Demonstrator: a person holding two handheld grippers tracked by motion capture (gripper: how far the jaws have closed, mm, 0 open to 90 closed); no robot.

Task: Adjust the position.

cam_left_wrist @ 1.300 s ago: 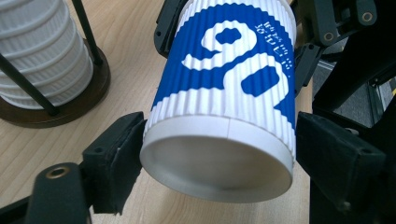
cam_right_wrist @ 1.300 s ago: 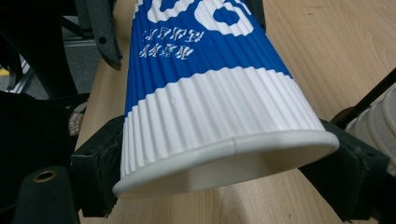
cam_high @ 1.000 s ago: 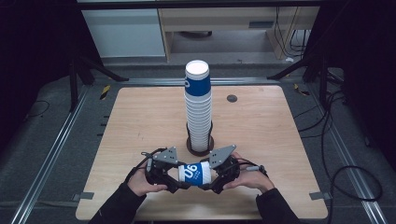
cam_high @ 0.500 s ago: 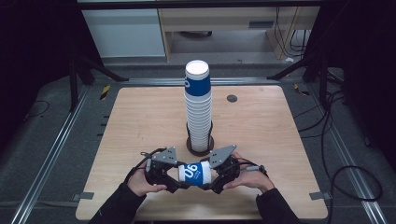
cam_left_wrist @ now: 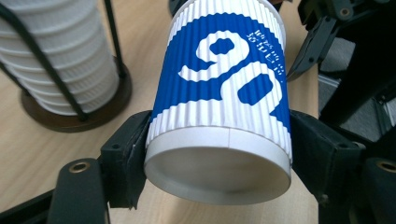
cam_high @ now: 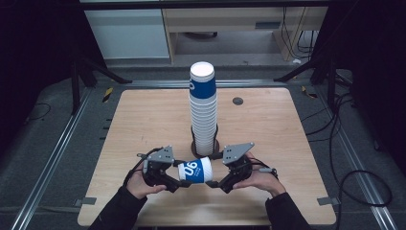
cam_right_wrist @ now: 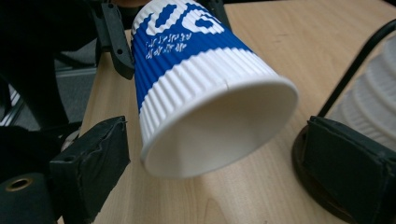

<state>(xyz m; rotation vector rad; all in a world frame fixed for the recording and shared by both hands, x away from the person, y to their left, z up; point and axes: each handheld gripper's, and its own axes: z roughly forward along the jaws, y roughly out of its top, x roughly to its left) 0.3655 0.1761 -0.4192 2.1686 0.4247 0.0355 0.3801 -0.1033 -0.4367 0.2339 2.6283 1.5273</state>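
Still unmoved, the left claw (cam_left_wrist: 219, 154) clamps the cup (cam_high: 195, 170) sideways; the right claw (cam_right_wrist: 215, 158) stays released.

Wooden table (cam_high: 143, 120): light top, rounded corners. Small dark round disc (cam_high: 237, 100) on the far-right part of the top, lying flat, well apart from the edge. Metal rails on the floor at L (cam_high: 52, 163) & R (cam_high: 352, 158) of the table. Black cable loops (cam_high: 354, 187) on the floor, R side. Yellow tag (cam_high: 107, 94) by the far-L corner. White cabinet (cam_high: 127, 33) & wooden shelf unit (cam_high: 225, 19) at the rear.
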